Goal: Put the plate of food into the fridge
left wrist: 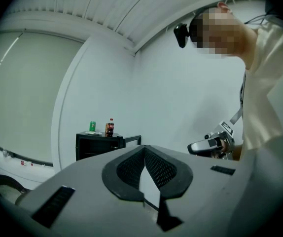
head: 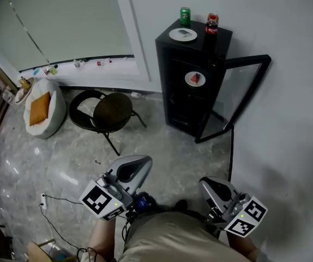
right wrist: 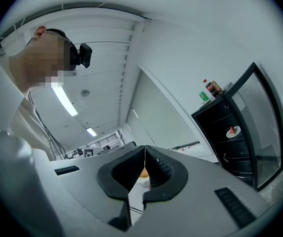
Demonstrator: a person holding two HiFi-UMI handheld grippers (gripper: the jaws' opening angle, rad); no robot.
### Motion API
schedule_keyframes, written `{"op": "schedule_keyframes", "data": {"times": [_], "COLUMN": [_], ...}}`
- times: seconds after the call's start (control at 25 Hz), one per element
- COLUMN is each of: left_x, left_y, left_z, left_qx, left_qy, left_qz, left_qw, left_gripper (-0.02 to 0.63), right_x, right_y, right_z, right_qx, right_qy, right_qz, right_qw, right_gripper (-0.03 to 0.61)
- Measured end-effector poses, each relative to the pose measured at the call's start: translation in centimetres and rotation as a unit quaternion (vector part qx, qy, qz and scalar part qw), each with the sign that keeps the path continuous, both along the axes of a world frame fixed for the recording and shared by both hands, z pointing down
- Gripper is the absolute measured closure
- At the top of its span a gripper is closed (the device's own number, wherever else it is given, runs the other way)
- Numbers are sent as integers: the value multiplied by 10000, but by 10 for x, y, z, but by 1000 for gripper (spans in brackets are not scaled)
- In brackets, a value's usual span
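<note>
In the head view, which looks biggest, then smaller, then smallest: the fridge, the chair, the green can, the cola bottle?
The fridge looks largest.
Then the chair.
Last, the green can and cola bottle: about alike, so unranked.

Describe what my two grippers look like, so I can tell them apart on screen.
They look alike. The left gripper and right gripper have smooth grey shells that narrow to black ribbed pads. The left cube and right cube are white with black square markers. The person wears a cream shirt.
</note>
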State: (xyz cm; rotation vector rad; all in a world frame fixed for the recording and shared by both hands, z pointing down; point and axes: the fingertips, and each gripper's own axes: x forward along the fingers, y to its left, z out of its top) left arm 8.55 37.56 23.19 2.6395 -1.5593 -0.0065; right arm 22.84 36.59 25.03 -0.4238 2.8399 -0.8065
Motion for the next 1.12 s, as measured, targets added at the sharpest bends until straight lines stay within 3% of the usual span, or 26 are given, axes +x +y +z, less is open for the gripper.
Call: {"op": "schedule_keyframes", "data": {"times": [0.24,0.48,0.68,1.12], "left_x": [-5,-8,-13,-72], "left_y": [0,-14,-34,-61], "left_z": [5,8,13,17], "left_qx": [-121,-4,12,109], "left_qy": [36,163,330,657], "left_qz": [-62,128,439,442], "left_qw": [9999,9998,9985,9968], "left_gripper": [604,604,604,604], "right_x": [-8,-12,-19,-66], "right_y": [-4,-7,-20,-50], "right_z": [-1,3,6,-4], "right_qx": [530,358,319,456], "right_qy": [380,384,538,873], "right_qz": [140,181,576,975], "right_qw": [9978,9985,9964,9904], "right_gripper": [558,557,557,557]}}
